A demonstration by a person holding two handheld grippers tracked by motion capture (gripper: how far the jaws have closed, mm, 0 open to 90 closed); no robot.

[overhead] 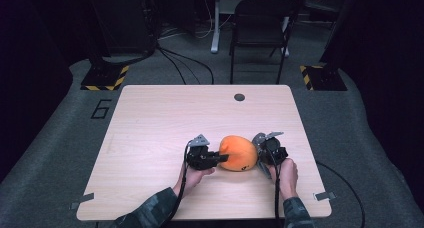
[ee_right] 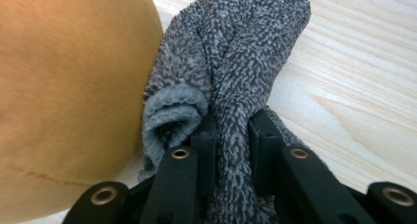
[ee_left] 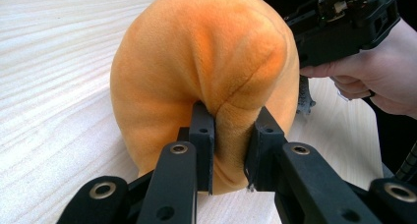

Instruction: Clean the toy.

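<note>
A "6" [overhead: 101, 109] is being shown on the grey floor beside the pale wooden table [overhead: 165, 118], where an orange plush [overhead: 239, 153] is being pinched by the left gripper [overhead: 223, 158] and a grey cloth [ee_right: 231, 62] by the right gripper [ee_right: 231, 150]

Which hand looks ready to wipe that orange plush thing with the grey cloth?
The right. Its gripper already pinches the grey cloth, which touches the orange plush. The left gripper is clamped on a fold of the plush, steadying it.

You see the counter [overhead: 150, 118] evenly lit from above against dark surroundings, while the close orange plush [ee_right: 64, 96] blurs softly.
</note>
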